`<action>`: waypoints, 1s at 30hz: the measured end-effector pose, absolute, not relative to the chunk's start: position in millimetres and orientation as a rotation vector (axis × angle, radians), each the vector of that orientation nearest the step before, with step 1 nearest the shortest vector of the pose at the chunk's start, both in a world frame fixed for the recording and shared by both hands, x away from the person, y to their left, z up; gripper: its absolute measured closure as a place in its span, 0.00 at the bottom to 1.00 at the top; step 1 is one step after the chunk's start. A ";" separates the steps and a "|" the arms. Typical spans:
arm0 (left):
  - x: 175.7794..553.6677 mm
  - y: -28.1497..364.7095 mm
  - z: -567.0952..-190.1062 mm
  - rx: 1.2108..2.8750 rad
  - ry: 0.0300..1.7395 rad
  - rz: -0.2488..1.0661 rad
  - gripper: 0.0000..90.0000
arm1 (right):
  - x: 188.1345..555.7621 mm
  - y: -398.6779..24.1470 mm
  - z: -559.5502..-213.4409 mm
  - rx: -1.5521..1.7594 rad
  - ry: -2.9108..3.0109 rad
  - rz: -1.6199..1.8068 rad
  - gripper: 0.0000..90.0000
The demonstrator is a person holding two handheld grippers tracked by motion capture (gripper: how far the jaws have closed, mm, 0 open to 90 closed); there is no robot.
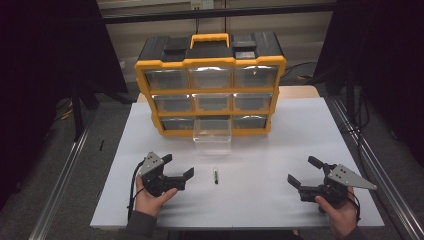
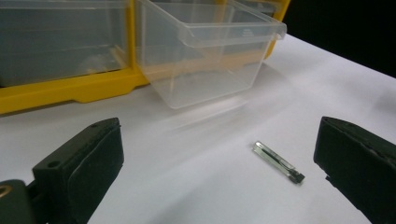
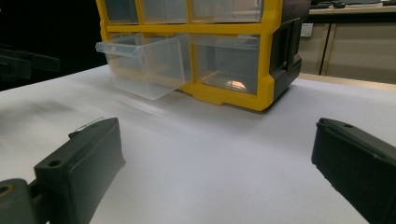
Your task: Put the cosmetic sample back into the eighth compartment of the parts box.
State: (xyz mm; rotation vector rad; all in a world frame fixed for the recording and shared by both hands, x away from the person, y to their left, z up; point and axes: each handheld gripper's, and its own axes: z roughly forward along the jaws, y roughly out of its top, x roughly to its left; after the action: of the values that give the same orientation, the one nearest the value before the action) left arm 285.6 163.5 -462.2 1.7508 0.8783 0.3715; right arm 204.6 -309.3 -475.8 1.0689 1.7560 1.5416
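Your left gripper (image 1: 175, 170), fingers open and empty, sits just beside the pin (image 1: 216, 176), which lies lengthwise toward the worktop's (image 1: 280, 150) near edge; right gripper (image 1: 300, 174), also open, is well apart.

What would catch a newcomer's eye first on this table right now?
The yellow and black drawer cabinet at the table's far side, with its bottom middle clear drawer pulled out. Next, the small slim part lying alone on the white table, between the open left gripper and open right gripper.
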 end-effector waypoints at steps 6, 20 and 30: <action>285.7 153.2 -462.4 1.784 0.866 0.349 0.02 | 205.4 -310.1 -475.8 1.065 1.749 1.544 0.01; 289.7 134.3 -466.0 1.896 0.838 0.265 0.05 | 205.2 -308.8 -475.7 1.054 1.755 1.540 0.01; 292.7 118.6 -468.9 1.982 0.799 0.252 0.10 | 206.5 -308.2 -475.2 1.062 1.751 1.546 0.01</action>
State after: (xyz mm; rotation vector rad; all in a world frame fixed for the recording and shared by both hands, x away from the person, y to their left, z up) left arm 292.7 118.6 -468.9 1.9820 0.7994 0.2520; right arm 206.5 -308.2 -475.2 1.0620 1.7513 1.5457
